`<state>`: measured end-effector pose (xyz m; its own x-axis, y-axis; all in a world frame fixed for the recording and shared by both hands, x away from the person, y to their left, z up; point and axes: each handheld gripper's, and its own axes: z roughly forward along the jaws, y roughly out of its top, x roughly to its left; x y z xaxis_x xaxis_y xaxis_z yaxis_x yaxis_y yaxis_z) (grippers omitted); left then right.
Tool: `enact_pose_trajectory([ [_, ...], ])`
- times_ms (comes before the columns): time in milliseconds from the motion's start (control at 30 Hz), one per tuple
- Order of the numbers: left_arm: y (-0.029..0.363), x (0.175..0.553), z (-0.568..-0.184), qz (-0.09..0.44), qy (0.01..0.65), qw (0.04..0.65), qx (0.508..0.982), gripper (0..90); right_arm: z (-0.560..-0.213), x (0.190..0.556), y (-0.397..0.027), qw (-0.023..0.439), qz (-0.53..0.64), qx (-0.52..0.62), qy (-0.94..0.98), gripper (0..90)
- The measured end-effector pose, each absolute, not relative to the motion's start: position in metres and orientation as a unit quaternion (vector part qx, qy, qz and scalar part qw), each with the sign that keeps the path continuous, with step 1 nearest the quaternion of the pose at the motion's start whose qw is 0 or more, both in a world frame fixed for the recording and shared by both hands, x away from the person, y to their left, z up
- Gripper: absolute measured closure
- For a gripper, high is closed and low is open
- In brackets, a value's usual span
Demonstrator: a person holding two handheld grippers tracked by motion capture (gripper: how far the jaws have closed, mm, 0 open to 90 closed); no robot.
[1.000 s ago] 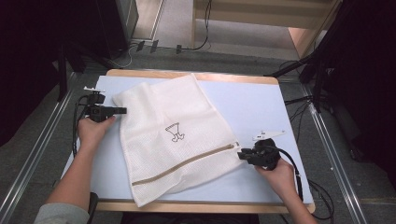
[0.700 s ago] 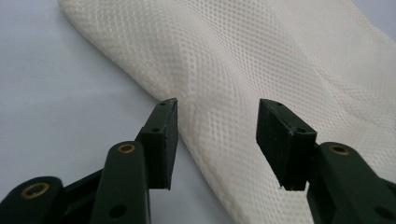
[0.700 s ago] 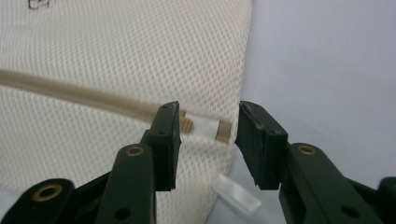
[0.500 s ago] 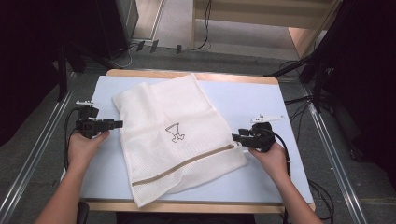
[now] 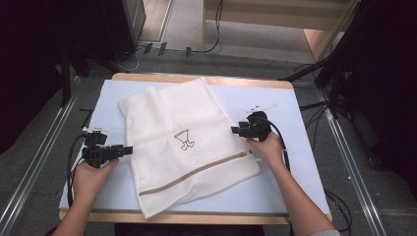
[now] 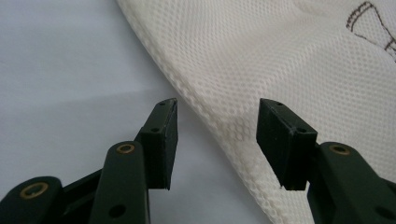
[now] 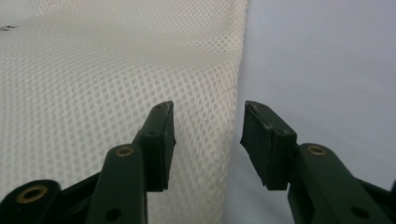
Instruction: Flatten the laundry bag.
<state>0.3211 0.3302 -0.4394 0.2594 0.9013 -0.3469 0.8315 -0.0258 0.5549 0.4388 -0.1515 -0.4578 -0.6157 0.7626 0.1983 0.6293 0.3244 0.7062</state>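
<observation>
**meshfan:** High view has the white mesh laundry bag (image 5: 184,147) lying flat in the middle of the pale blue tabletop (image 5: 290,187), tan zipper (image 5: 196,172) running across its near end, small printed mark around the middle. The left hand-held gripper (image 5: 129,149) sits right at the bag's left edge, and the right hand-held gripper (image 5: 235,130) is at the right edge. Looks like a two-sided edge grab is being set up. Any tips for doing it cleanly?

**foldguy:** Left gripper view shows the jaws apart with the hemmed edge of the bag (image 6: 219,126) running between them, nothing pinched yet. Same on the other side: in the right gripper view the jaws are spread and the bag's edge (image 7: 233,93) sits in the gap, with one jaw over mesh and the other over bare tabletop.

What I'd do:
- Go a bit deeper before closing, so the pads land on the hem and not just on loose mesh. Mesh alone will probably stretch and slip.
- Keep the lower jaw skimming the tabletop so it slides under both layers. It's hard to tell from these shots whether it would catch one layer or two.
- Close both sides together, roughly level with each other, otherwise the bag will likely skew once lifted.

**meshfan:** Makes sense. Hem first, then squeeze.
</observation>
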Motion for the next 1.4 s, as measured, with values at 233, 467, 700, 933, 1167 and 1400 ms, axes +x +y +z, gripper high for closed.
enact_pose_trajectory([
  [233, 0.316, 0.326, -0.448, 0.029, 0.591, 0.331, 0.735, 65.8, -0.470, 0.444, -0.147, 0.068, 0.366, 0.437, 0.819, 68.3],
  [467, 0.313, 0.334, -0.449, 0.018, 0.583, 0.327, 0.743, 85.1, -0.468, 0.439, -0.145, 0.060, 0.354, 0.433, 0.827, 84.8],
  [700, 0.313, 0.357, -0.442, 0.031, 0.570, 0.345, 0.745, 85.5, -0.460, 0.434, -0.159, 0.073, 0.360, 0.446, 0.816, 84.8],
  [933, 0.303, 0.389, -0.438, 0.034, 0.556, 0.355, 0.751, 85.4, -0.461, 0.421, -0.177, 0.071, 0.357, 0.462, 0.809, 84.1],
  [1167, 0.297, 0.421, -0.440, 0.028, 0.551, 0.361, 0.752, 85.3, -0.464, 0.404, -0.185, 0.076, 0.356, 0.470, 0.804, 83.6],
  [1400, 0.296, 0.443, -0.442, 0.024, 0.549, 0.364, 0.752, 85.3, -0.467, 0.404, -0.187, 0.088, 0.359, 0.476, 0.798, 83.7],
])
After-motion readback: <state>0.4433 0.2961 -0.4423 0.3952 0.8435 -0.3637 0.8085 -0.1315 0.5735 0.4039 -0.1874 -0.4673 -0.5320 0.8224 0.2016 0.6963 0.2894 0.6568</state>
